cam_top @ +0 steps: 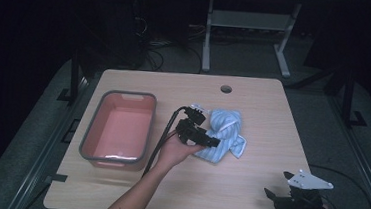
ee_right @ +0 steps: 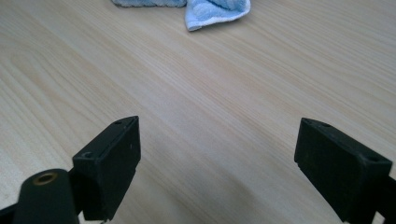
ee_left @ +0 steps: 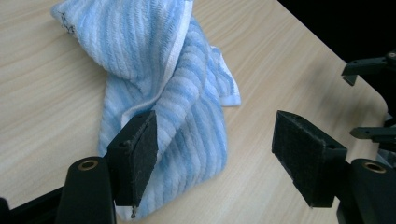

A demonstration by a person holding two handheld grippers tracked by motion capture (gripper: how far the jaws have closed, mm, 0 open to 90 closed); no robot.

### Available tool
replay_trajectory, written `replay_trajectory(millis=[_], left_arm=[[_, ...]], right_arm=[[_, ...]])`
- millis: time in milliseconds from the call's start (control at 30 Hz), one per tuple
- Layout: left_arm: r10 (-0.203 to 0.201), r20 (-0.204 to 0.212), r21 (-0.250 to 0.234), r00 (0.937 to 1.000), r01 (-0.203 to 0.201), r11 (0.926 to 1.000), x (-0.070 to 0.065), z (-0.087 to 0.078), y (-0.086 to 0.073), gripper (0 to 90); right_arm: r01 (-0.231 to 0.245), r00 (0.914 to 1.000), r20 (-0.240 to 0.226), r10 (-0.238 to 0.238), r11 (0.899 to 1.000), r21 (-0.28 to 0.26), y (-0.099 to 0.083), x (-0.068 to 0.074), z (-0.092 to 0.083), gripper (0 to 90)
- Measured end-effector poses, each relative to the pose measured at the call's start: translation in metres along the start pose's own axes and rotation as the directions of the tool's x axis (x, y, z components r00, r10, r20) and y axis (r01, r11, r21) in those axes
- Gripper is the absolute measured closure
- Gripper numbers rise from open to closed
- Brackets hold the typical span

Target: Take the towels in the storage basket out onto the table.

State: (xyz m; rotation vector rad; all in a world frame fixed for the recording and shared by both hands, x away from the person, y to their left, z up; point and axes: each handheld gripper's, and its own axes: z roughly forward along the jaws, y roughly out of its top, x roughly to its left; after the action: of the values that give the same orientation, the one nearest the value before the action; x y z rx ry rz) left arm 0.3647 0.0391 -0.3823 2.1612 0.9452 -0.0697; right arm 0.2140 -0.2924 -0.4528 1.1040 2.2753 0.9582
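On the pale wooden desk [cam_top: 248, 179], a crumpled blue-and-white striped towel [cam_top: 225, 132] lies near the centre, a little toward 3 o'clock. The left gripper [cam_top: 206, 138] sits at the towel's 9 o'clock edge, held by the left hand [cam_top: 175, 151]; its fingers [ee_left: 140, 158] are spread wide with nothing between them, one pad resting against the towel's near fold and the other over bare wood on the far side. A white-hemmed corner of the towel sticks out toward 4 o'clock, lying flat on the desk. At 9 o'clock from the towel, well apart from it, stands a grey-rimmed pink tub [cam_top: 119, 129], its long side running parallel with the desk's left edge and close to it. The right gripper [cam_top: 279, 194] hovers near the desk's 5 o'clock corner, close to the front edge, its fingers [ee_right: 112, 163] likewise released and parted over bare wood. Between this gripper and the towel stretches a broad open strip of desk. A round cable hole [cam_top: 226, 89] sits near the far edge at 12 o'clock, with free surface around it.
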Motion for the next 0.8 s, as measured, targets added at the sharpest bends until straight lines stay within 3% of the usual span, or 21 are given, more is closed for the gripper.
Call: replay_trajectory(millis=[400, 800], left_arm=[[0.027, 0.009, -0.006, 0.9996, -0.027, 0.9996, -0.004, -0.012, -0.017, 30.7], [0.02, 0.025, -0.018, 0.9995, -0.02, 0.9996, -0.001, -0.018, -0.035, 30.2]], right_arm=[[0.0, 1.0, 0.004, 0.0, 1.0, 0.009, 0.0, 0.0, 0.001, 13.9], [-0.003, 0.9999, 0.014, 0.003, 1.0, 0.009, -0.001, 0.0, 0.001, 13.9]])
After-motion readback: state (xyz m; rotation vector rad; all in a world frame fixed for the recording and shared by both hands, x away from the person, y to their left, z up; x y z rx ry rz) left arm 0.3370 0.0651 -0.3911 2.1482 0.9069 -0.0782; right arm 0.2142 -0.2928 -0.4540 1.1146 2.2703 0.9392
